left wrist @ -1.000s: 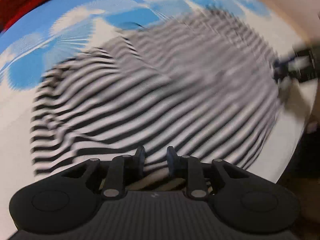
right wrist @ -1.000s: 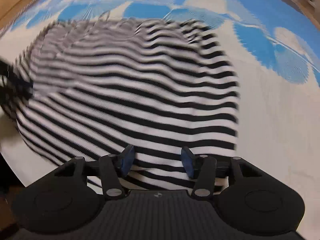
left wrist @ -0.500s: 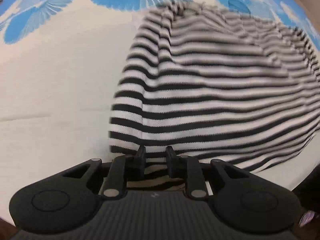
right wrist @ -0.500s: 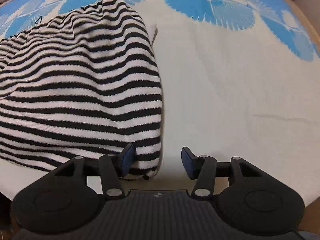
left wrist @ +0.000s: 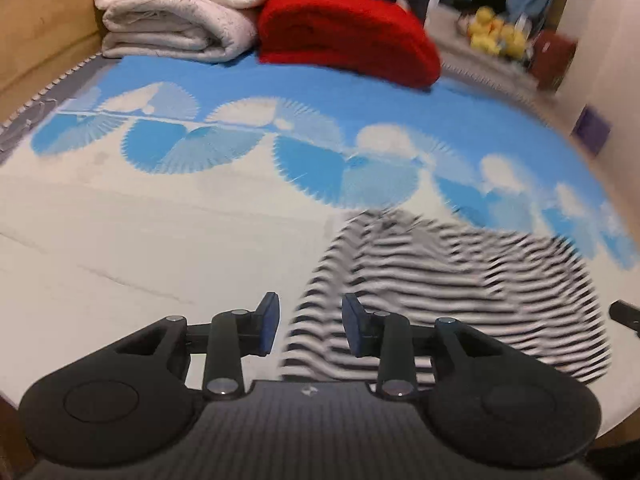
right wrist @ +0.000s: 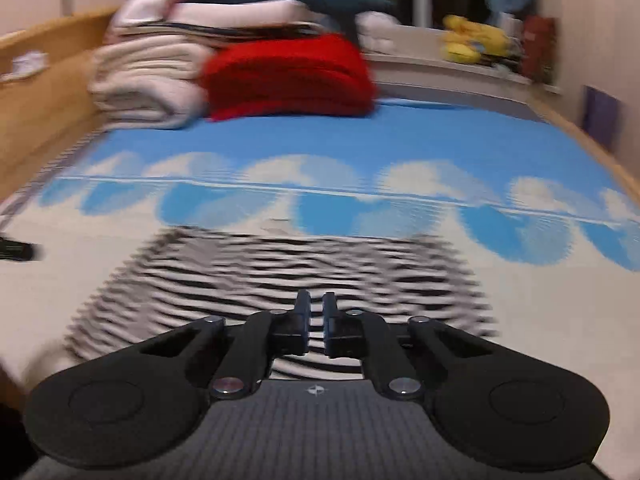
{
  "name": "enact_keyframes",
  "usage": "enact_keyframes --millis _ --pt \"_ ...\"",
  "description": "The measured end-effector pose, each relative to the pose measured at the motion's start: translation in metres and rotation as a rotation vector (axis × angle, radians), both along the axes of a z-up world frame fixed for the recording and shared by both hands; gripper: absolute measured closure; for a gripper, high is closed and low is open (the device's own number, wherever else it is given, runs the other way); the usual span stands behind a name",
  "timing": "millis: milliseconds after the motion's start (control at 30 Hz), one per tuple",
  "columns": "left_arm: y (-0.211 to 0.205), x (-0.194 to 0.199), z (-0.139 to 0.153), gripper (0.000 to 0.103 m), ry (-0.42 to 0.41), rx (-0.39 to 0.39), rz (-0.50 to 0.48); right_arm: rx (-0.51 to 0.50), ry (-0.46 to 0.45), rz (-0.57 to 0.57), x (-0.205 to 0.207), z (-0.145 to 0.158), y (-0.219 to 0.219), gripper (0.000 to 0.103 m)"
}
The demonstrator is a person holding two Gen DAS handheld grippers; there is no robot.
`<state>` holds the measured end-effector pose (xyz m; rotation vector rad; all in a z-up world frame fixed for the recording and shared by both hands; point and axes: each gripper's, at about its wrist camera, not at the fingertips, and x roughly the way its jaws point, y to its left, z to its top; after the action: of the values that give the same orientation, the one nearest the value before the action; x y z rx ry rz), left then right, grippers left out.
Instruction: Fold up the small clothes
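Observation:
A black-and-white striped garment point(left wrist: 448, 280) lies on the bed, folded into a compact shape; it also shows in the right wrist view point(right wrist: 280, 276), blurred. My left gripper point(left wrist: 310, 324) is open and empty, raised over the garment's left edge. My right gripper point(right wrist: 316, 320) has its jaws nearly together above the garment's near edge; no cloth shows between them. The tip of the right gripper point(left wrist: 624, 314) shows at the right edge of the left wrist view, and the left gripper's tip point(right wrist: 16, 250) shows at the left edge of the right wrist view.
The bed cover point(left wrist: 160, 240) is cream with a blue fan pattern. Folded cream blankets point(left wrist: 176, 12) and a red blanket point(left wrist: 348, 32) are stacked at the far end. A wooden bed frame point(right wrist: 44, 92) runs along the left. Yellow soft toys point(left wrist: 496, 36) sit on a ledge beyond.
My left gripper let go of the garment and opened; my right gripper closed. Both lifted and tilted up, so the far end of the bed is in view.

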<state>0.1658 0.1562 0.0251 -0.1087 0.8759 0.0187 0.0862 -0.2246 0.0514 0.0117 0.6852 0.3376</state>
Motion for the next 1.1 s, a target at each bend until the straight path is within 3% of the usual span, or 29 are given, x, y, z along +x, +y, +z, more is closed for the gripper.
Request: enact_keyframes --millis 100,200,667,767,900,1100 --pt "0.016 0.004 -0.013 0.065 0.063 -0.004 0.049 -0.016 0.01 0.137 0.0 -0.01 0.05 0.098" --pt "0.037 0.002 -0.017 0.065 0.068 -0.025 0.078 -0.05 0.015 0.237 -0.002 -0.018 0.096 0.097" --pt "0.085 -0.005 -0.018 0.065 0.081 -0.098 0.162 -0.093 0.007 0.447 -0.013 -0.048 0.214 0.097" --pt "0.096 -0.007 -0.018 0.065 0.084 -0.11 0.187 -0.106 0.006 0.518 -0.018 -0.06 0.235 0.089" --pt "0.101 -0.008 -0.018 0.065 0.087 -0.106 0.187 -0.17 0.002 0.576 -0.023 -0.081 0.256 0.061" --pt "0.105 -0.008 -0.021 0.065 0.098 -0.097 0.186 -0.283 0.023 0.623 -0.021 -0.111 0.28 0.059"
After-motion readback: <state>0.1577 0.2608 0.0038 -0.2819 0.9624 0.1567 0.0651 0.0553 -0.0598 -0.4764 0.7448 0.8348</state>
